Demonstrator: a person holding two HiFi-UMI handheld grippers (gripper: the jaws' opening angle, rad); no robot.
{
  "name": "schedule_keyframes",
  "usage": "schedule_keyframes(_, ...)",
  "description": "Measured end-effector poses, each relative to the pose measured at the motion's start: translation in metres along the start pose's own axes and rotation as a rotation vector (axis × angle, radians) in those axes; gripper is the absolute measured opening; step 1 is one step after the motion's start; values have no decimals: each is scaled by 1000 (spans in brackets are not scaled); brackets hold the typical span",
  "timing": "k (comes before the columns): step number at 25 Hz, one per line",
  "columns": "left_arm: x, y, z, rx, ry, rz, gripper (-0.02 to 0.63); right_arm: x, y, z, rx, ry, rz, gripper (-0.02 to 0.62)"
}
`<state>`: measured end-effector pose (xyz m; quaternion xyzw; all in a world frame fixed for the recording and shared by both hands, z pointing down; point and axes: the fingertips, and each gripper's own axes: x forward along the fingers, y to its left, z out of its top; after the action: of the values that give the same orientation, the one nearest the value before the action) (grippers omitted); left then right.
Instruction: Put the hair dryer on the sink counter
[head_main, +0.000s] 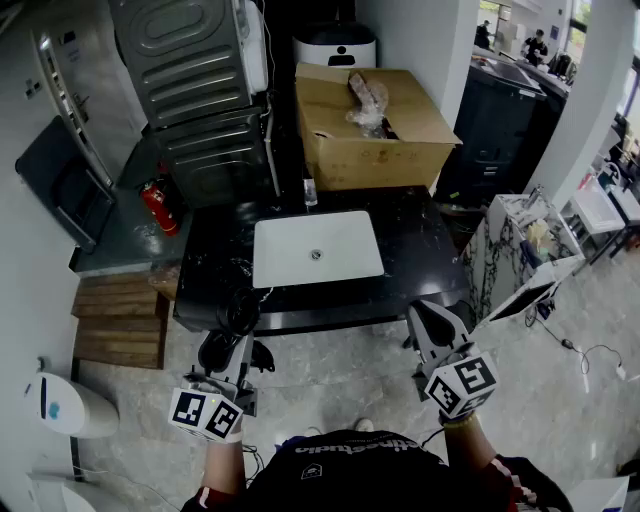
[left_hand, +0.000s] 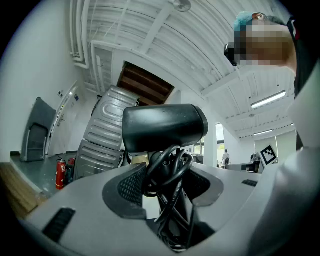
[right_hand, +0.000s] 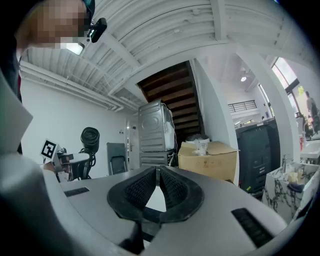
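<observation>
A black hair dryer (head_main: 240, 311) with its cord wound round the handle stands upright between the jaws of my left gripper (head_main: 235, 352), just in front of the counter's front left edge. In the left gripper view the dryer's body (left_hand: 165, 127) sits above the pads and its handle is clamped in my left gripper (left_hand: 169, 176). The black sink counter (head_main: 415, 245) holds a white basin (head_main: 315, 248). Off the counter's front right corner, my right gripper (head_main: 428, 312) is shut, its pads (right_hand: 167, 187) meeting on nothing, seen in its own view as my right gripper (right_hand: 158, 173).
A cardboard box (head_main: 370, 125) stands at the counter's back by a small faucet (head_main: 310, 190). Stacked grey appliances (head_main: 200, 90) and a red fire extinguisher (head_main: 158, 207) are at the left, above a wooden pallet (head_main: 120, 320). A black cabinet (head_main: 500, 120) and a marble stand (head_main: 510, 240) are at the right.
</observation>
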<state>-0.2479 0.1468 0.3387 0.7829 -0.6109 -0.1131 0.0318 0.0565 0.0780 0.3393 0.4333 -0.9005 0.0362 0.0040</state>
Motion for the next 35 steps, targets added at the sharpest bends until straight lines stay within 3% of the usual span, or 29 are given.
schedule_keyframes(24,8,-19,-6,-13,16,-3,215,-8,-8,-5,22,-2,55,41)
schedule_keyframes(35,11,-54,-16,-5,9,17,215,-31,-38,-15,32,19,90,41)
